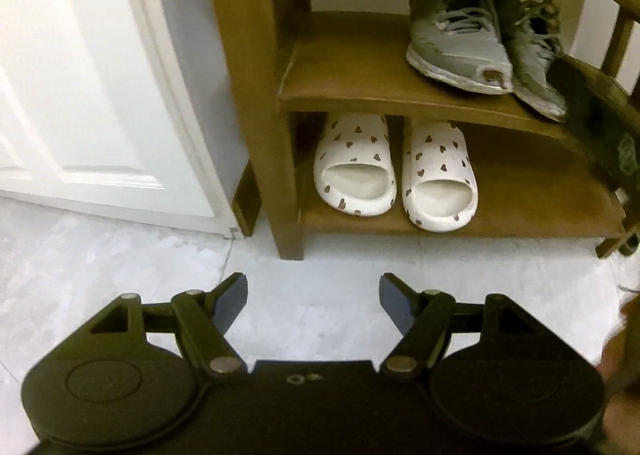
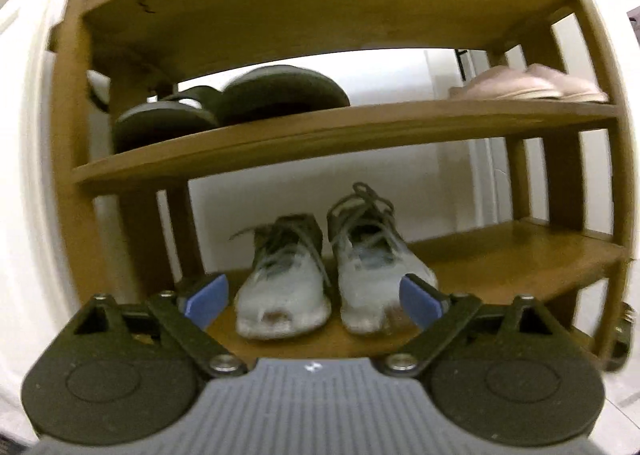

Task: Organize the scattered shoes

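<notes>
While the left gripper [image 1: 313, 297] hangs over the pale marbled floor [image 1: 120, 255] with its black jaws spread wide and nothing between them, a brown wooden rack [image 1: 256, 95] stands ahead beside a white panelled door [image 1: 80, 95]. On the rack's lowest board sit two slides [image 1: 394, 173], thick white moulded foam with rounded open toes and small dark hearts dotted over the straps, side by side and toes outward. On the board above rest two sneakers [image 1: 480, 43], grey mesh with tangled laces, scuffed white soles and a torn hole at the toe of the nearer one; they lie touching each other, toes outward, toward the right half of that shelf. At the right edge a dark blurred shape overlaps the rack, and I cannot tell what it is. From the right wrist, the right gripper [image 2: 314, 295] is held wide, its blue pads [image 2: 208, 297] flanking the sneakers [image 2: 332, 283] without visibly gripping them; whether the right pad touches the right shoe I cannot tell. The sneakers stand upright on their board, worn toes frayed. One shelf up lie dark rounded sandals [image 2: 224, 107] at the left and a pinkish soft shoe [image 2: 532, 85] at the right, with blurred pale shapes on the curved top board.
</notes>
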The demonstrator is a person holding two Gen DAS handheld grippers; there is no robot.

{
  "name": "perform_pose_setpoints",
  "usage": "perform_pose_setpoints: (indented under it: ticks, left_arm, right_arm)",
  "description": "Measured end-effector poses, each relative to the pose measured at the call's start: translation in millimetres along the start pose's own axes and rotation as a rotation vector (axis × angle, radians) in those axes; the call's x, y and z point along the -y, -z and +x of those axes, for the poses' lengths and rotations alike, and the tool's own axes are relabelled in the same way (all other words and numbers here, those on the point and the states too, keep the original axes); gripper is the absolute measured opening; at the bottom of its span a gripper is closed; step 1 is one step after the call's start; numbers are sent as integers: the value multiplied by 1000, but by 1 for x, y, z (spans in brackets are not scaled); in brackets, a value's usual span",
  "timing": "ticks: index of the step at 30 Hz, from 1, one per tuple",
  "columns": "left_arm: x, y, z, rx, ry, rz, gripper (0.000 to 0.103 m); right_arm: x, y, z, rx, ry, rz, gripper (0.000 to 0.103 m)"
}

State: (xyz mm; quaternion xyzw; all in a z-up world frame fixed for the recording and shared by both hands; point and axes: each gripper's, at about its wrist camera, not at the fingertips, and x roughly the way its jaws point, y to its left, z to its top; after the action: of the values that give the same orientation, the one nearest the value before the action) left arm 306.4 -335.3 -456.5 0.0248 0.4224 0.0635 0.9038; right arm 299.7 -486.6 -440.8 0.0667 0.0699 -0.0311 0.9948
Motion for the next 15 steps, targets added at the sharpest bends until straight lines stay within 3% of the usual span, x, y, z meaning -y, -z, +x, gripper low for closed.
perform_pose_setpoints:
  ticks: [7,15]
  left_arm:
    - [-16,21,-63,55,9,46,73]
    - [-16,34,-124,141,98,104,73]
  right_arm:
    - [-5,0,-78,-102,40,-9,97]
    - [6,-1,-155,-210,117,7,98]
